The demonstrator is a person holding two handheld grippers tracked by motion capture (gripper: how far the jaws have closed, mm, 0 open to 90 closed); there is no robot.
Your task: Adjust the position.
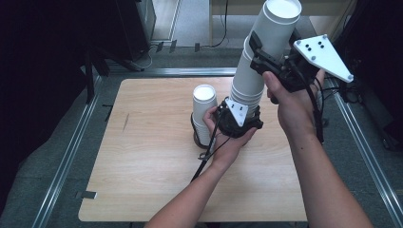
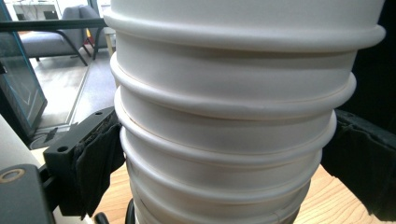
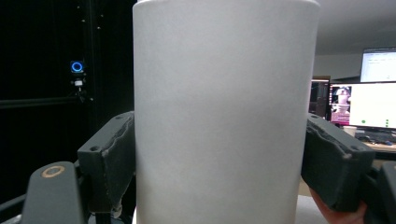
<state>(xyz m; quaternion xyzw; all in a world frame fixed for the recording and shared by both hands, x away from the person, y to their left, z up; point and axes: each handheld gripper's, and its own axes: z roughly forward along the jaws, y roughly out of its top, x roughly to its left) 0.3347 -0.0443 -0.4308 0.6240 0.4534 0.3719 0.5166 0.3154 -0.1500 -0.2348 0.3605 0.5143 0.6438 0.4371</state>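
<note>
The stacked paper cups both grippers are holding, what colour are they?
Plain white stacked paper cups, seen best in the left gripper view.

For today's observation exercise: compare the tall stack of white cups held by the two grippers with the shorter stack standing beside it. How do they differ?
The tall stack holds many nested cups and rises well above the short stack. The tall stack leans; the short stack stands upright on the table. The right gripper clamps the tall stack's upper part and the left gripper its base; the short stack is ungripped. Both are plain white cups, stacked upside down.
</note>
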